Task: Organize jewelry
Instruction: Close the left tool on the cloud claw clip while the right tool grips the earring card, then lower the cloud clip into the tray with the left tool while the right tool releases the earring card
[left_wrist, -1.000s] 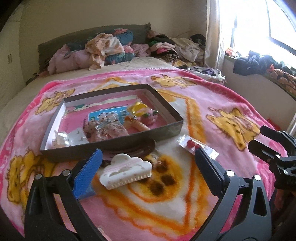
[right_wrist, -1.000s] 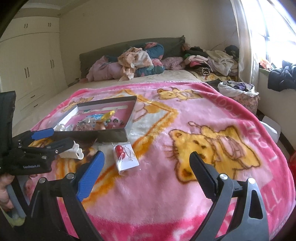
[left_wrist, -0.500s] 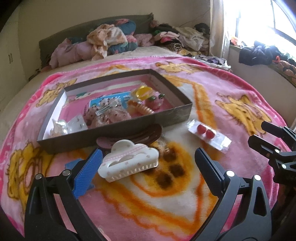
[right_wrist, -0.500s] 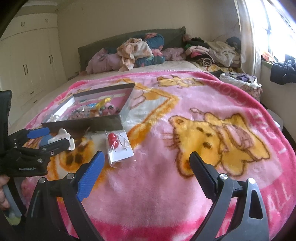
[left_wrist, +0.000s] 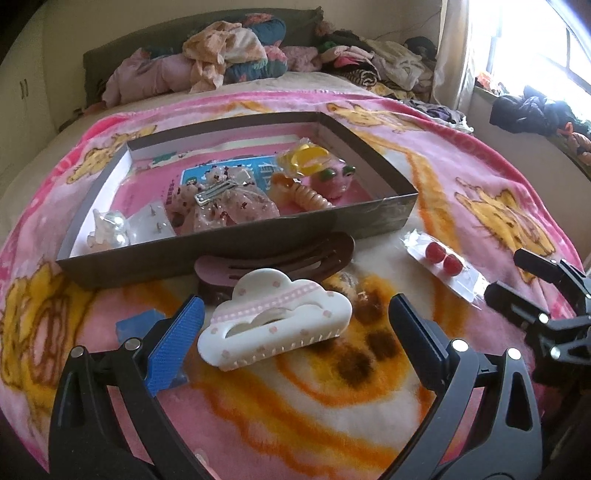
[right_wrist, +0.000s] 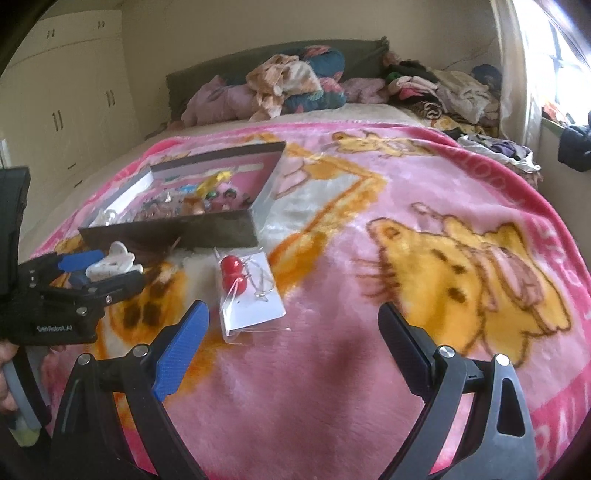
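A white cloud-shaped hair claw (left_wrist: 275, 319) lies on the pink blanket, just ahead of my open left gripper (left_wrist: 295, 332) and between its fingers' line. Behind it rests a brown hair clip (left_wrist: 277, 262) against the dark shallow box (left_wrist: 236, 247), which holds several hair accessories and trinkets. A clear packet with red ball earrings (left_wrist: 443, 260) lies to the right; in the right wrist view the packet (right_wrist: 245, 291) sits just ahead and left of my open right gripper (right_wrist: 293, 339), whose fingers hold nothing. The left gripper (right_wrist: 99, 273) appears at that view's left.
A small blue piece (left_wrist: 138, 325) lies by the left finger. Piled clothes (left_wrist: 229, 55) crowd the head of the bed. A windowsill with dark clothing (left_wrist: 532, 114) runs along the right, and cupboards (right_wrist: 62, 110) stand on the left.
Both grippers have moved forward and lower toward the blanket. The white claw and the earring packet now sit closer to the fingers. Nothing has been grasped.
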